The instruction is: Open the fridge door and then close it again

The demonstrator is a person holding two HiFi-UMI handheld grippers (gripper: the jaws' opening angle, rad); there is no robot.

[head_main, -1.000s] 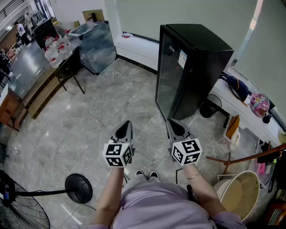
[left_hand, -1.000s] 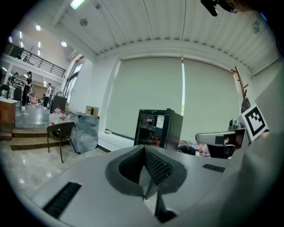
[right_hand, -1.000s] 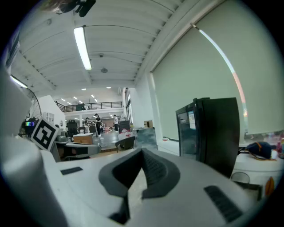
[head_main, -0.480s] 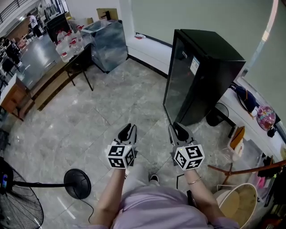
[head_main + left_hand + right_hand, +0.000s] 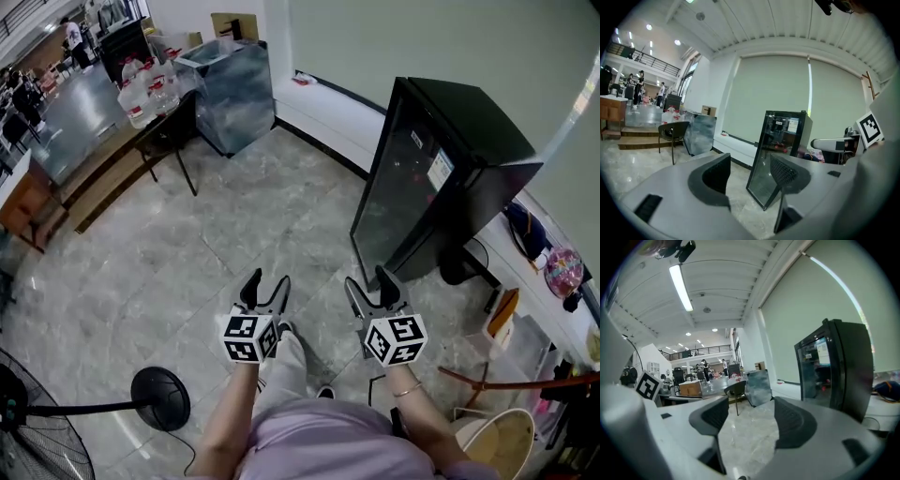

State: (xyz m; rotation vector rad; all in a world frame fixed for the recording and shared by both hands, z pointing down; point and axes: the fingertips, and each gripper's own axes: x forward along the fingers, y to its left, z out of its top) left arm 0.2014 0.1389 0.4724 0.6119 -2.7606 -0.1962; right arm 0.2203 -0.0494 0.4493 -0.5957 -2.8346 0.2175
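Observation:
A black fridge [image 5: 448, 141] with a glass door [image 5: 401, 202] stands on the floor ahead and to the right, door closed. The left gripper view shows this fridge [image 5: 783, 136] beyond the jaws, and the right gripper view has it [image 5: 836, 366] at the right. My left gripper [image 5: 267, 285] [image 5: 750, 171] and right gripper [image 5: 368, 280] [image 5: 750, 416] are held side by side, short of the fridge and touching nothing. Both have just been opening, and nothing is between either pair of jaws.
A standing fan's base [image 5: 160, 397] and head [image 5: 33, 448] are at the lower left. A dark chair [image 5: 167, 137], a grey cabinet [image 5: 231, 82] and a table with water bottles [image 5: 137, 86] stand at the back left. A bin [image 5: 487, 427] and a low shelf [image 5: 525, 272] are at the right.
Both grippers went from shut to open. The person has stepped nearer to the fridge, which now sits further right in the head view.

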